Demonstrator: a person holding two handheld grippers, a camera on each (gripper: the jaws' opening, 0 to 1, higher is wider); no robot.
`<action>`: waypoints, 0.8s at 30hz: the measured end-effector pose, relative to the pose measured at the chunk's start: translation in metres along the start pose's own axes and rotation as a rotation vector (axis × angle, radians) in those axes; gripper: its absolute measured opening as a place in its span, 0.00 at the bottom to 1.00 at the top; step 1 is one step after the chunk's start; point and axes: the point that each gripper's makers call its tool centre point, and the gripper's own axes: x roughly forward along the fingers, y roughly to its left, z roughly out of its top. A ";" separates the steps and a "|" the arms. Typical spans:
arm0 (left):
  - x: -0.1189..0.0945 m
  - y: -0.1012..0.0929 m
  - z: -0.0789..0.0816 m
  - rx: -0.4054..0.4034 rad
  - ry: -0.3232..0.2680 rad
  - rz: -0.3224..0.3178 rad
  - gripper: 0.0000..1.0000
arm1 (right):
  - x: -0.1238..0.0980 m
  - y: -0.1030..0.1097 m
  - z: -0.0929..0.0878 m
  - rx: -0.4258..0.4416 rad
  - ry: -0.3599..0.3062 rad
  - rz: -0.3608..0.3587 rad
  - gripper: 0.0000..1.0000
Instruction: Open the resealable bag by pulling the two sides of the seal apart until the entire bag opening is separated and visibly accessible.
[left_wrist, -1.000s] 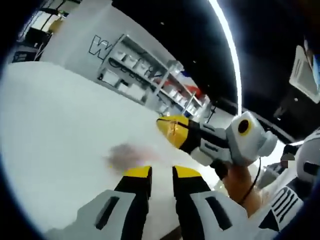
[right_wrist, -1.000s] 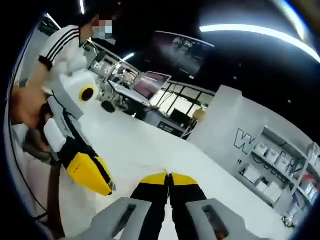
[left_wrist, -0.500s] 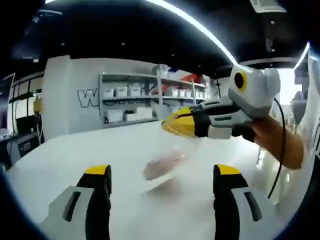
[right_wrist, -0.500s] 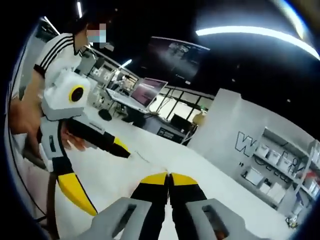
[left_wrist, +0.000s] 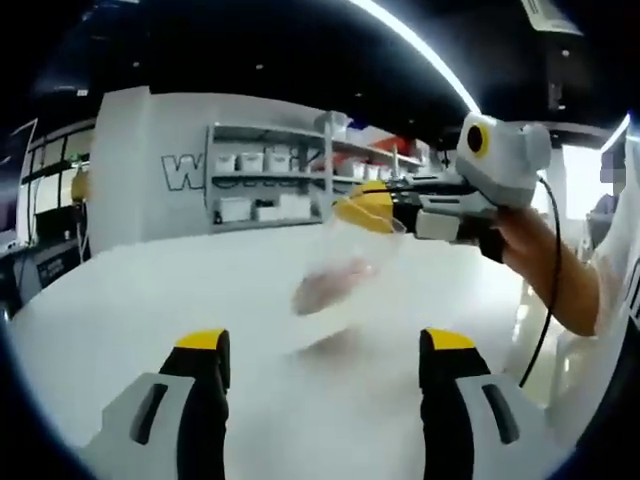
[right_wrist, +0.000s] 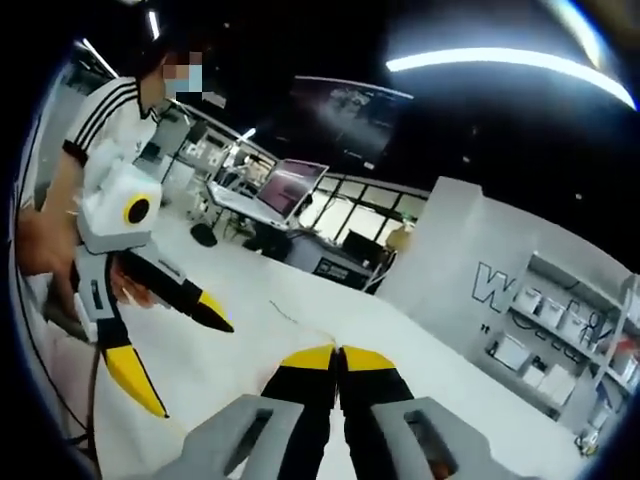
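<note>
Bag (blurred) under right hand-held gripper

Two hand-held grippers with grey bodies and yellow-tipped black jaws are out: the left gripper with its pair of jaws spread wide, and the right gripper with its pair pressed together. One clear plastic resealable bag hangs at the right gripper's tips (something pinkish sits inside it, too blurred to count). There is one white table, one grey metal shelf rack and one person in a white, black-striped shirt.
</note>
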 end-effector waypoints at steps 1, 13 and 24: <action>0.000 0.000 0.000 -0.001 0.001 -0.002 0.77 | 0.001 -0.001 -0.001 -0.002 0.003 0.001 0.00; 0.003 0.007 -0.003 -0.031 0.009 -0.002 0.75 | 0.018 -0.022 -0.006 -0.053 0.016 0.006 0.00; 0.003 0.010 -0.003 -0.042 0.007 -0.004 0.73 | 0.036 -0.052 -0.010 -0.044 0.021 -0.009 0.00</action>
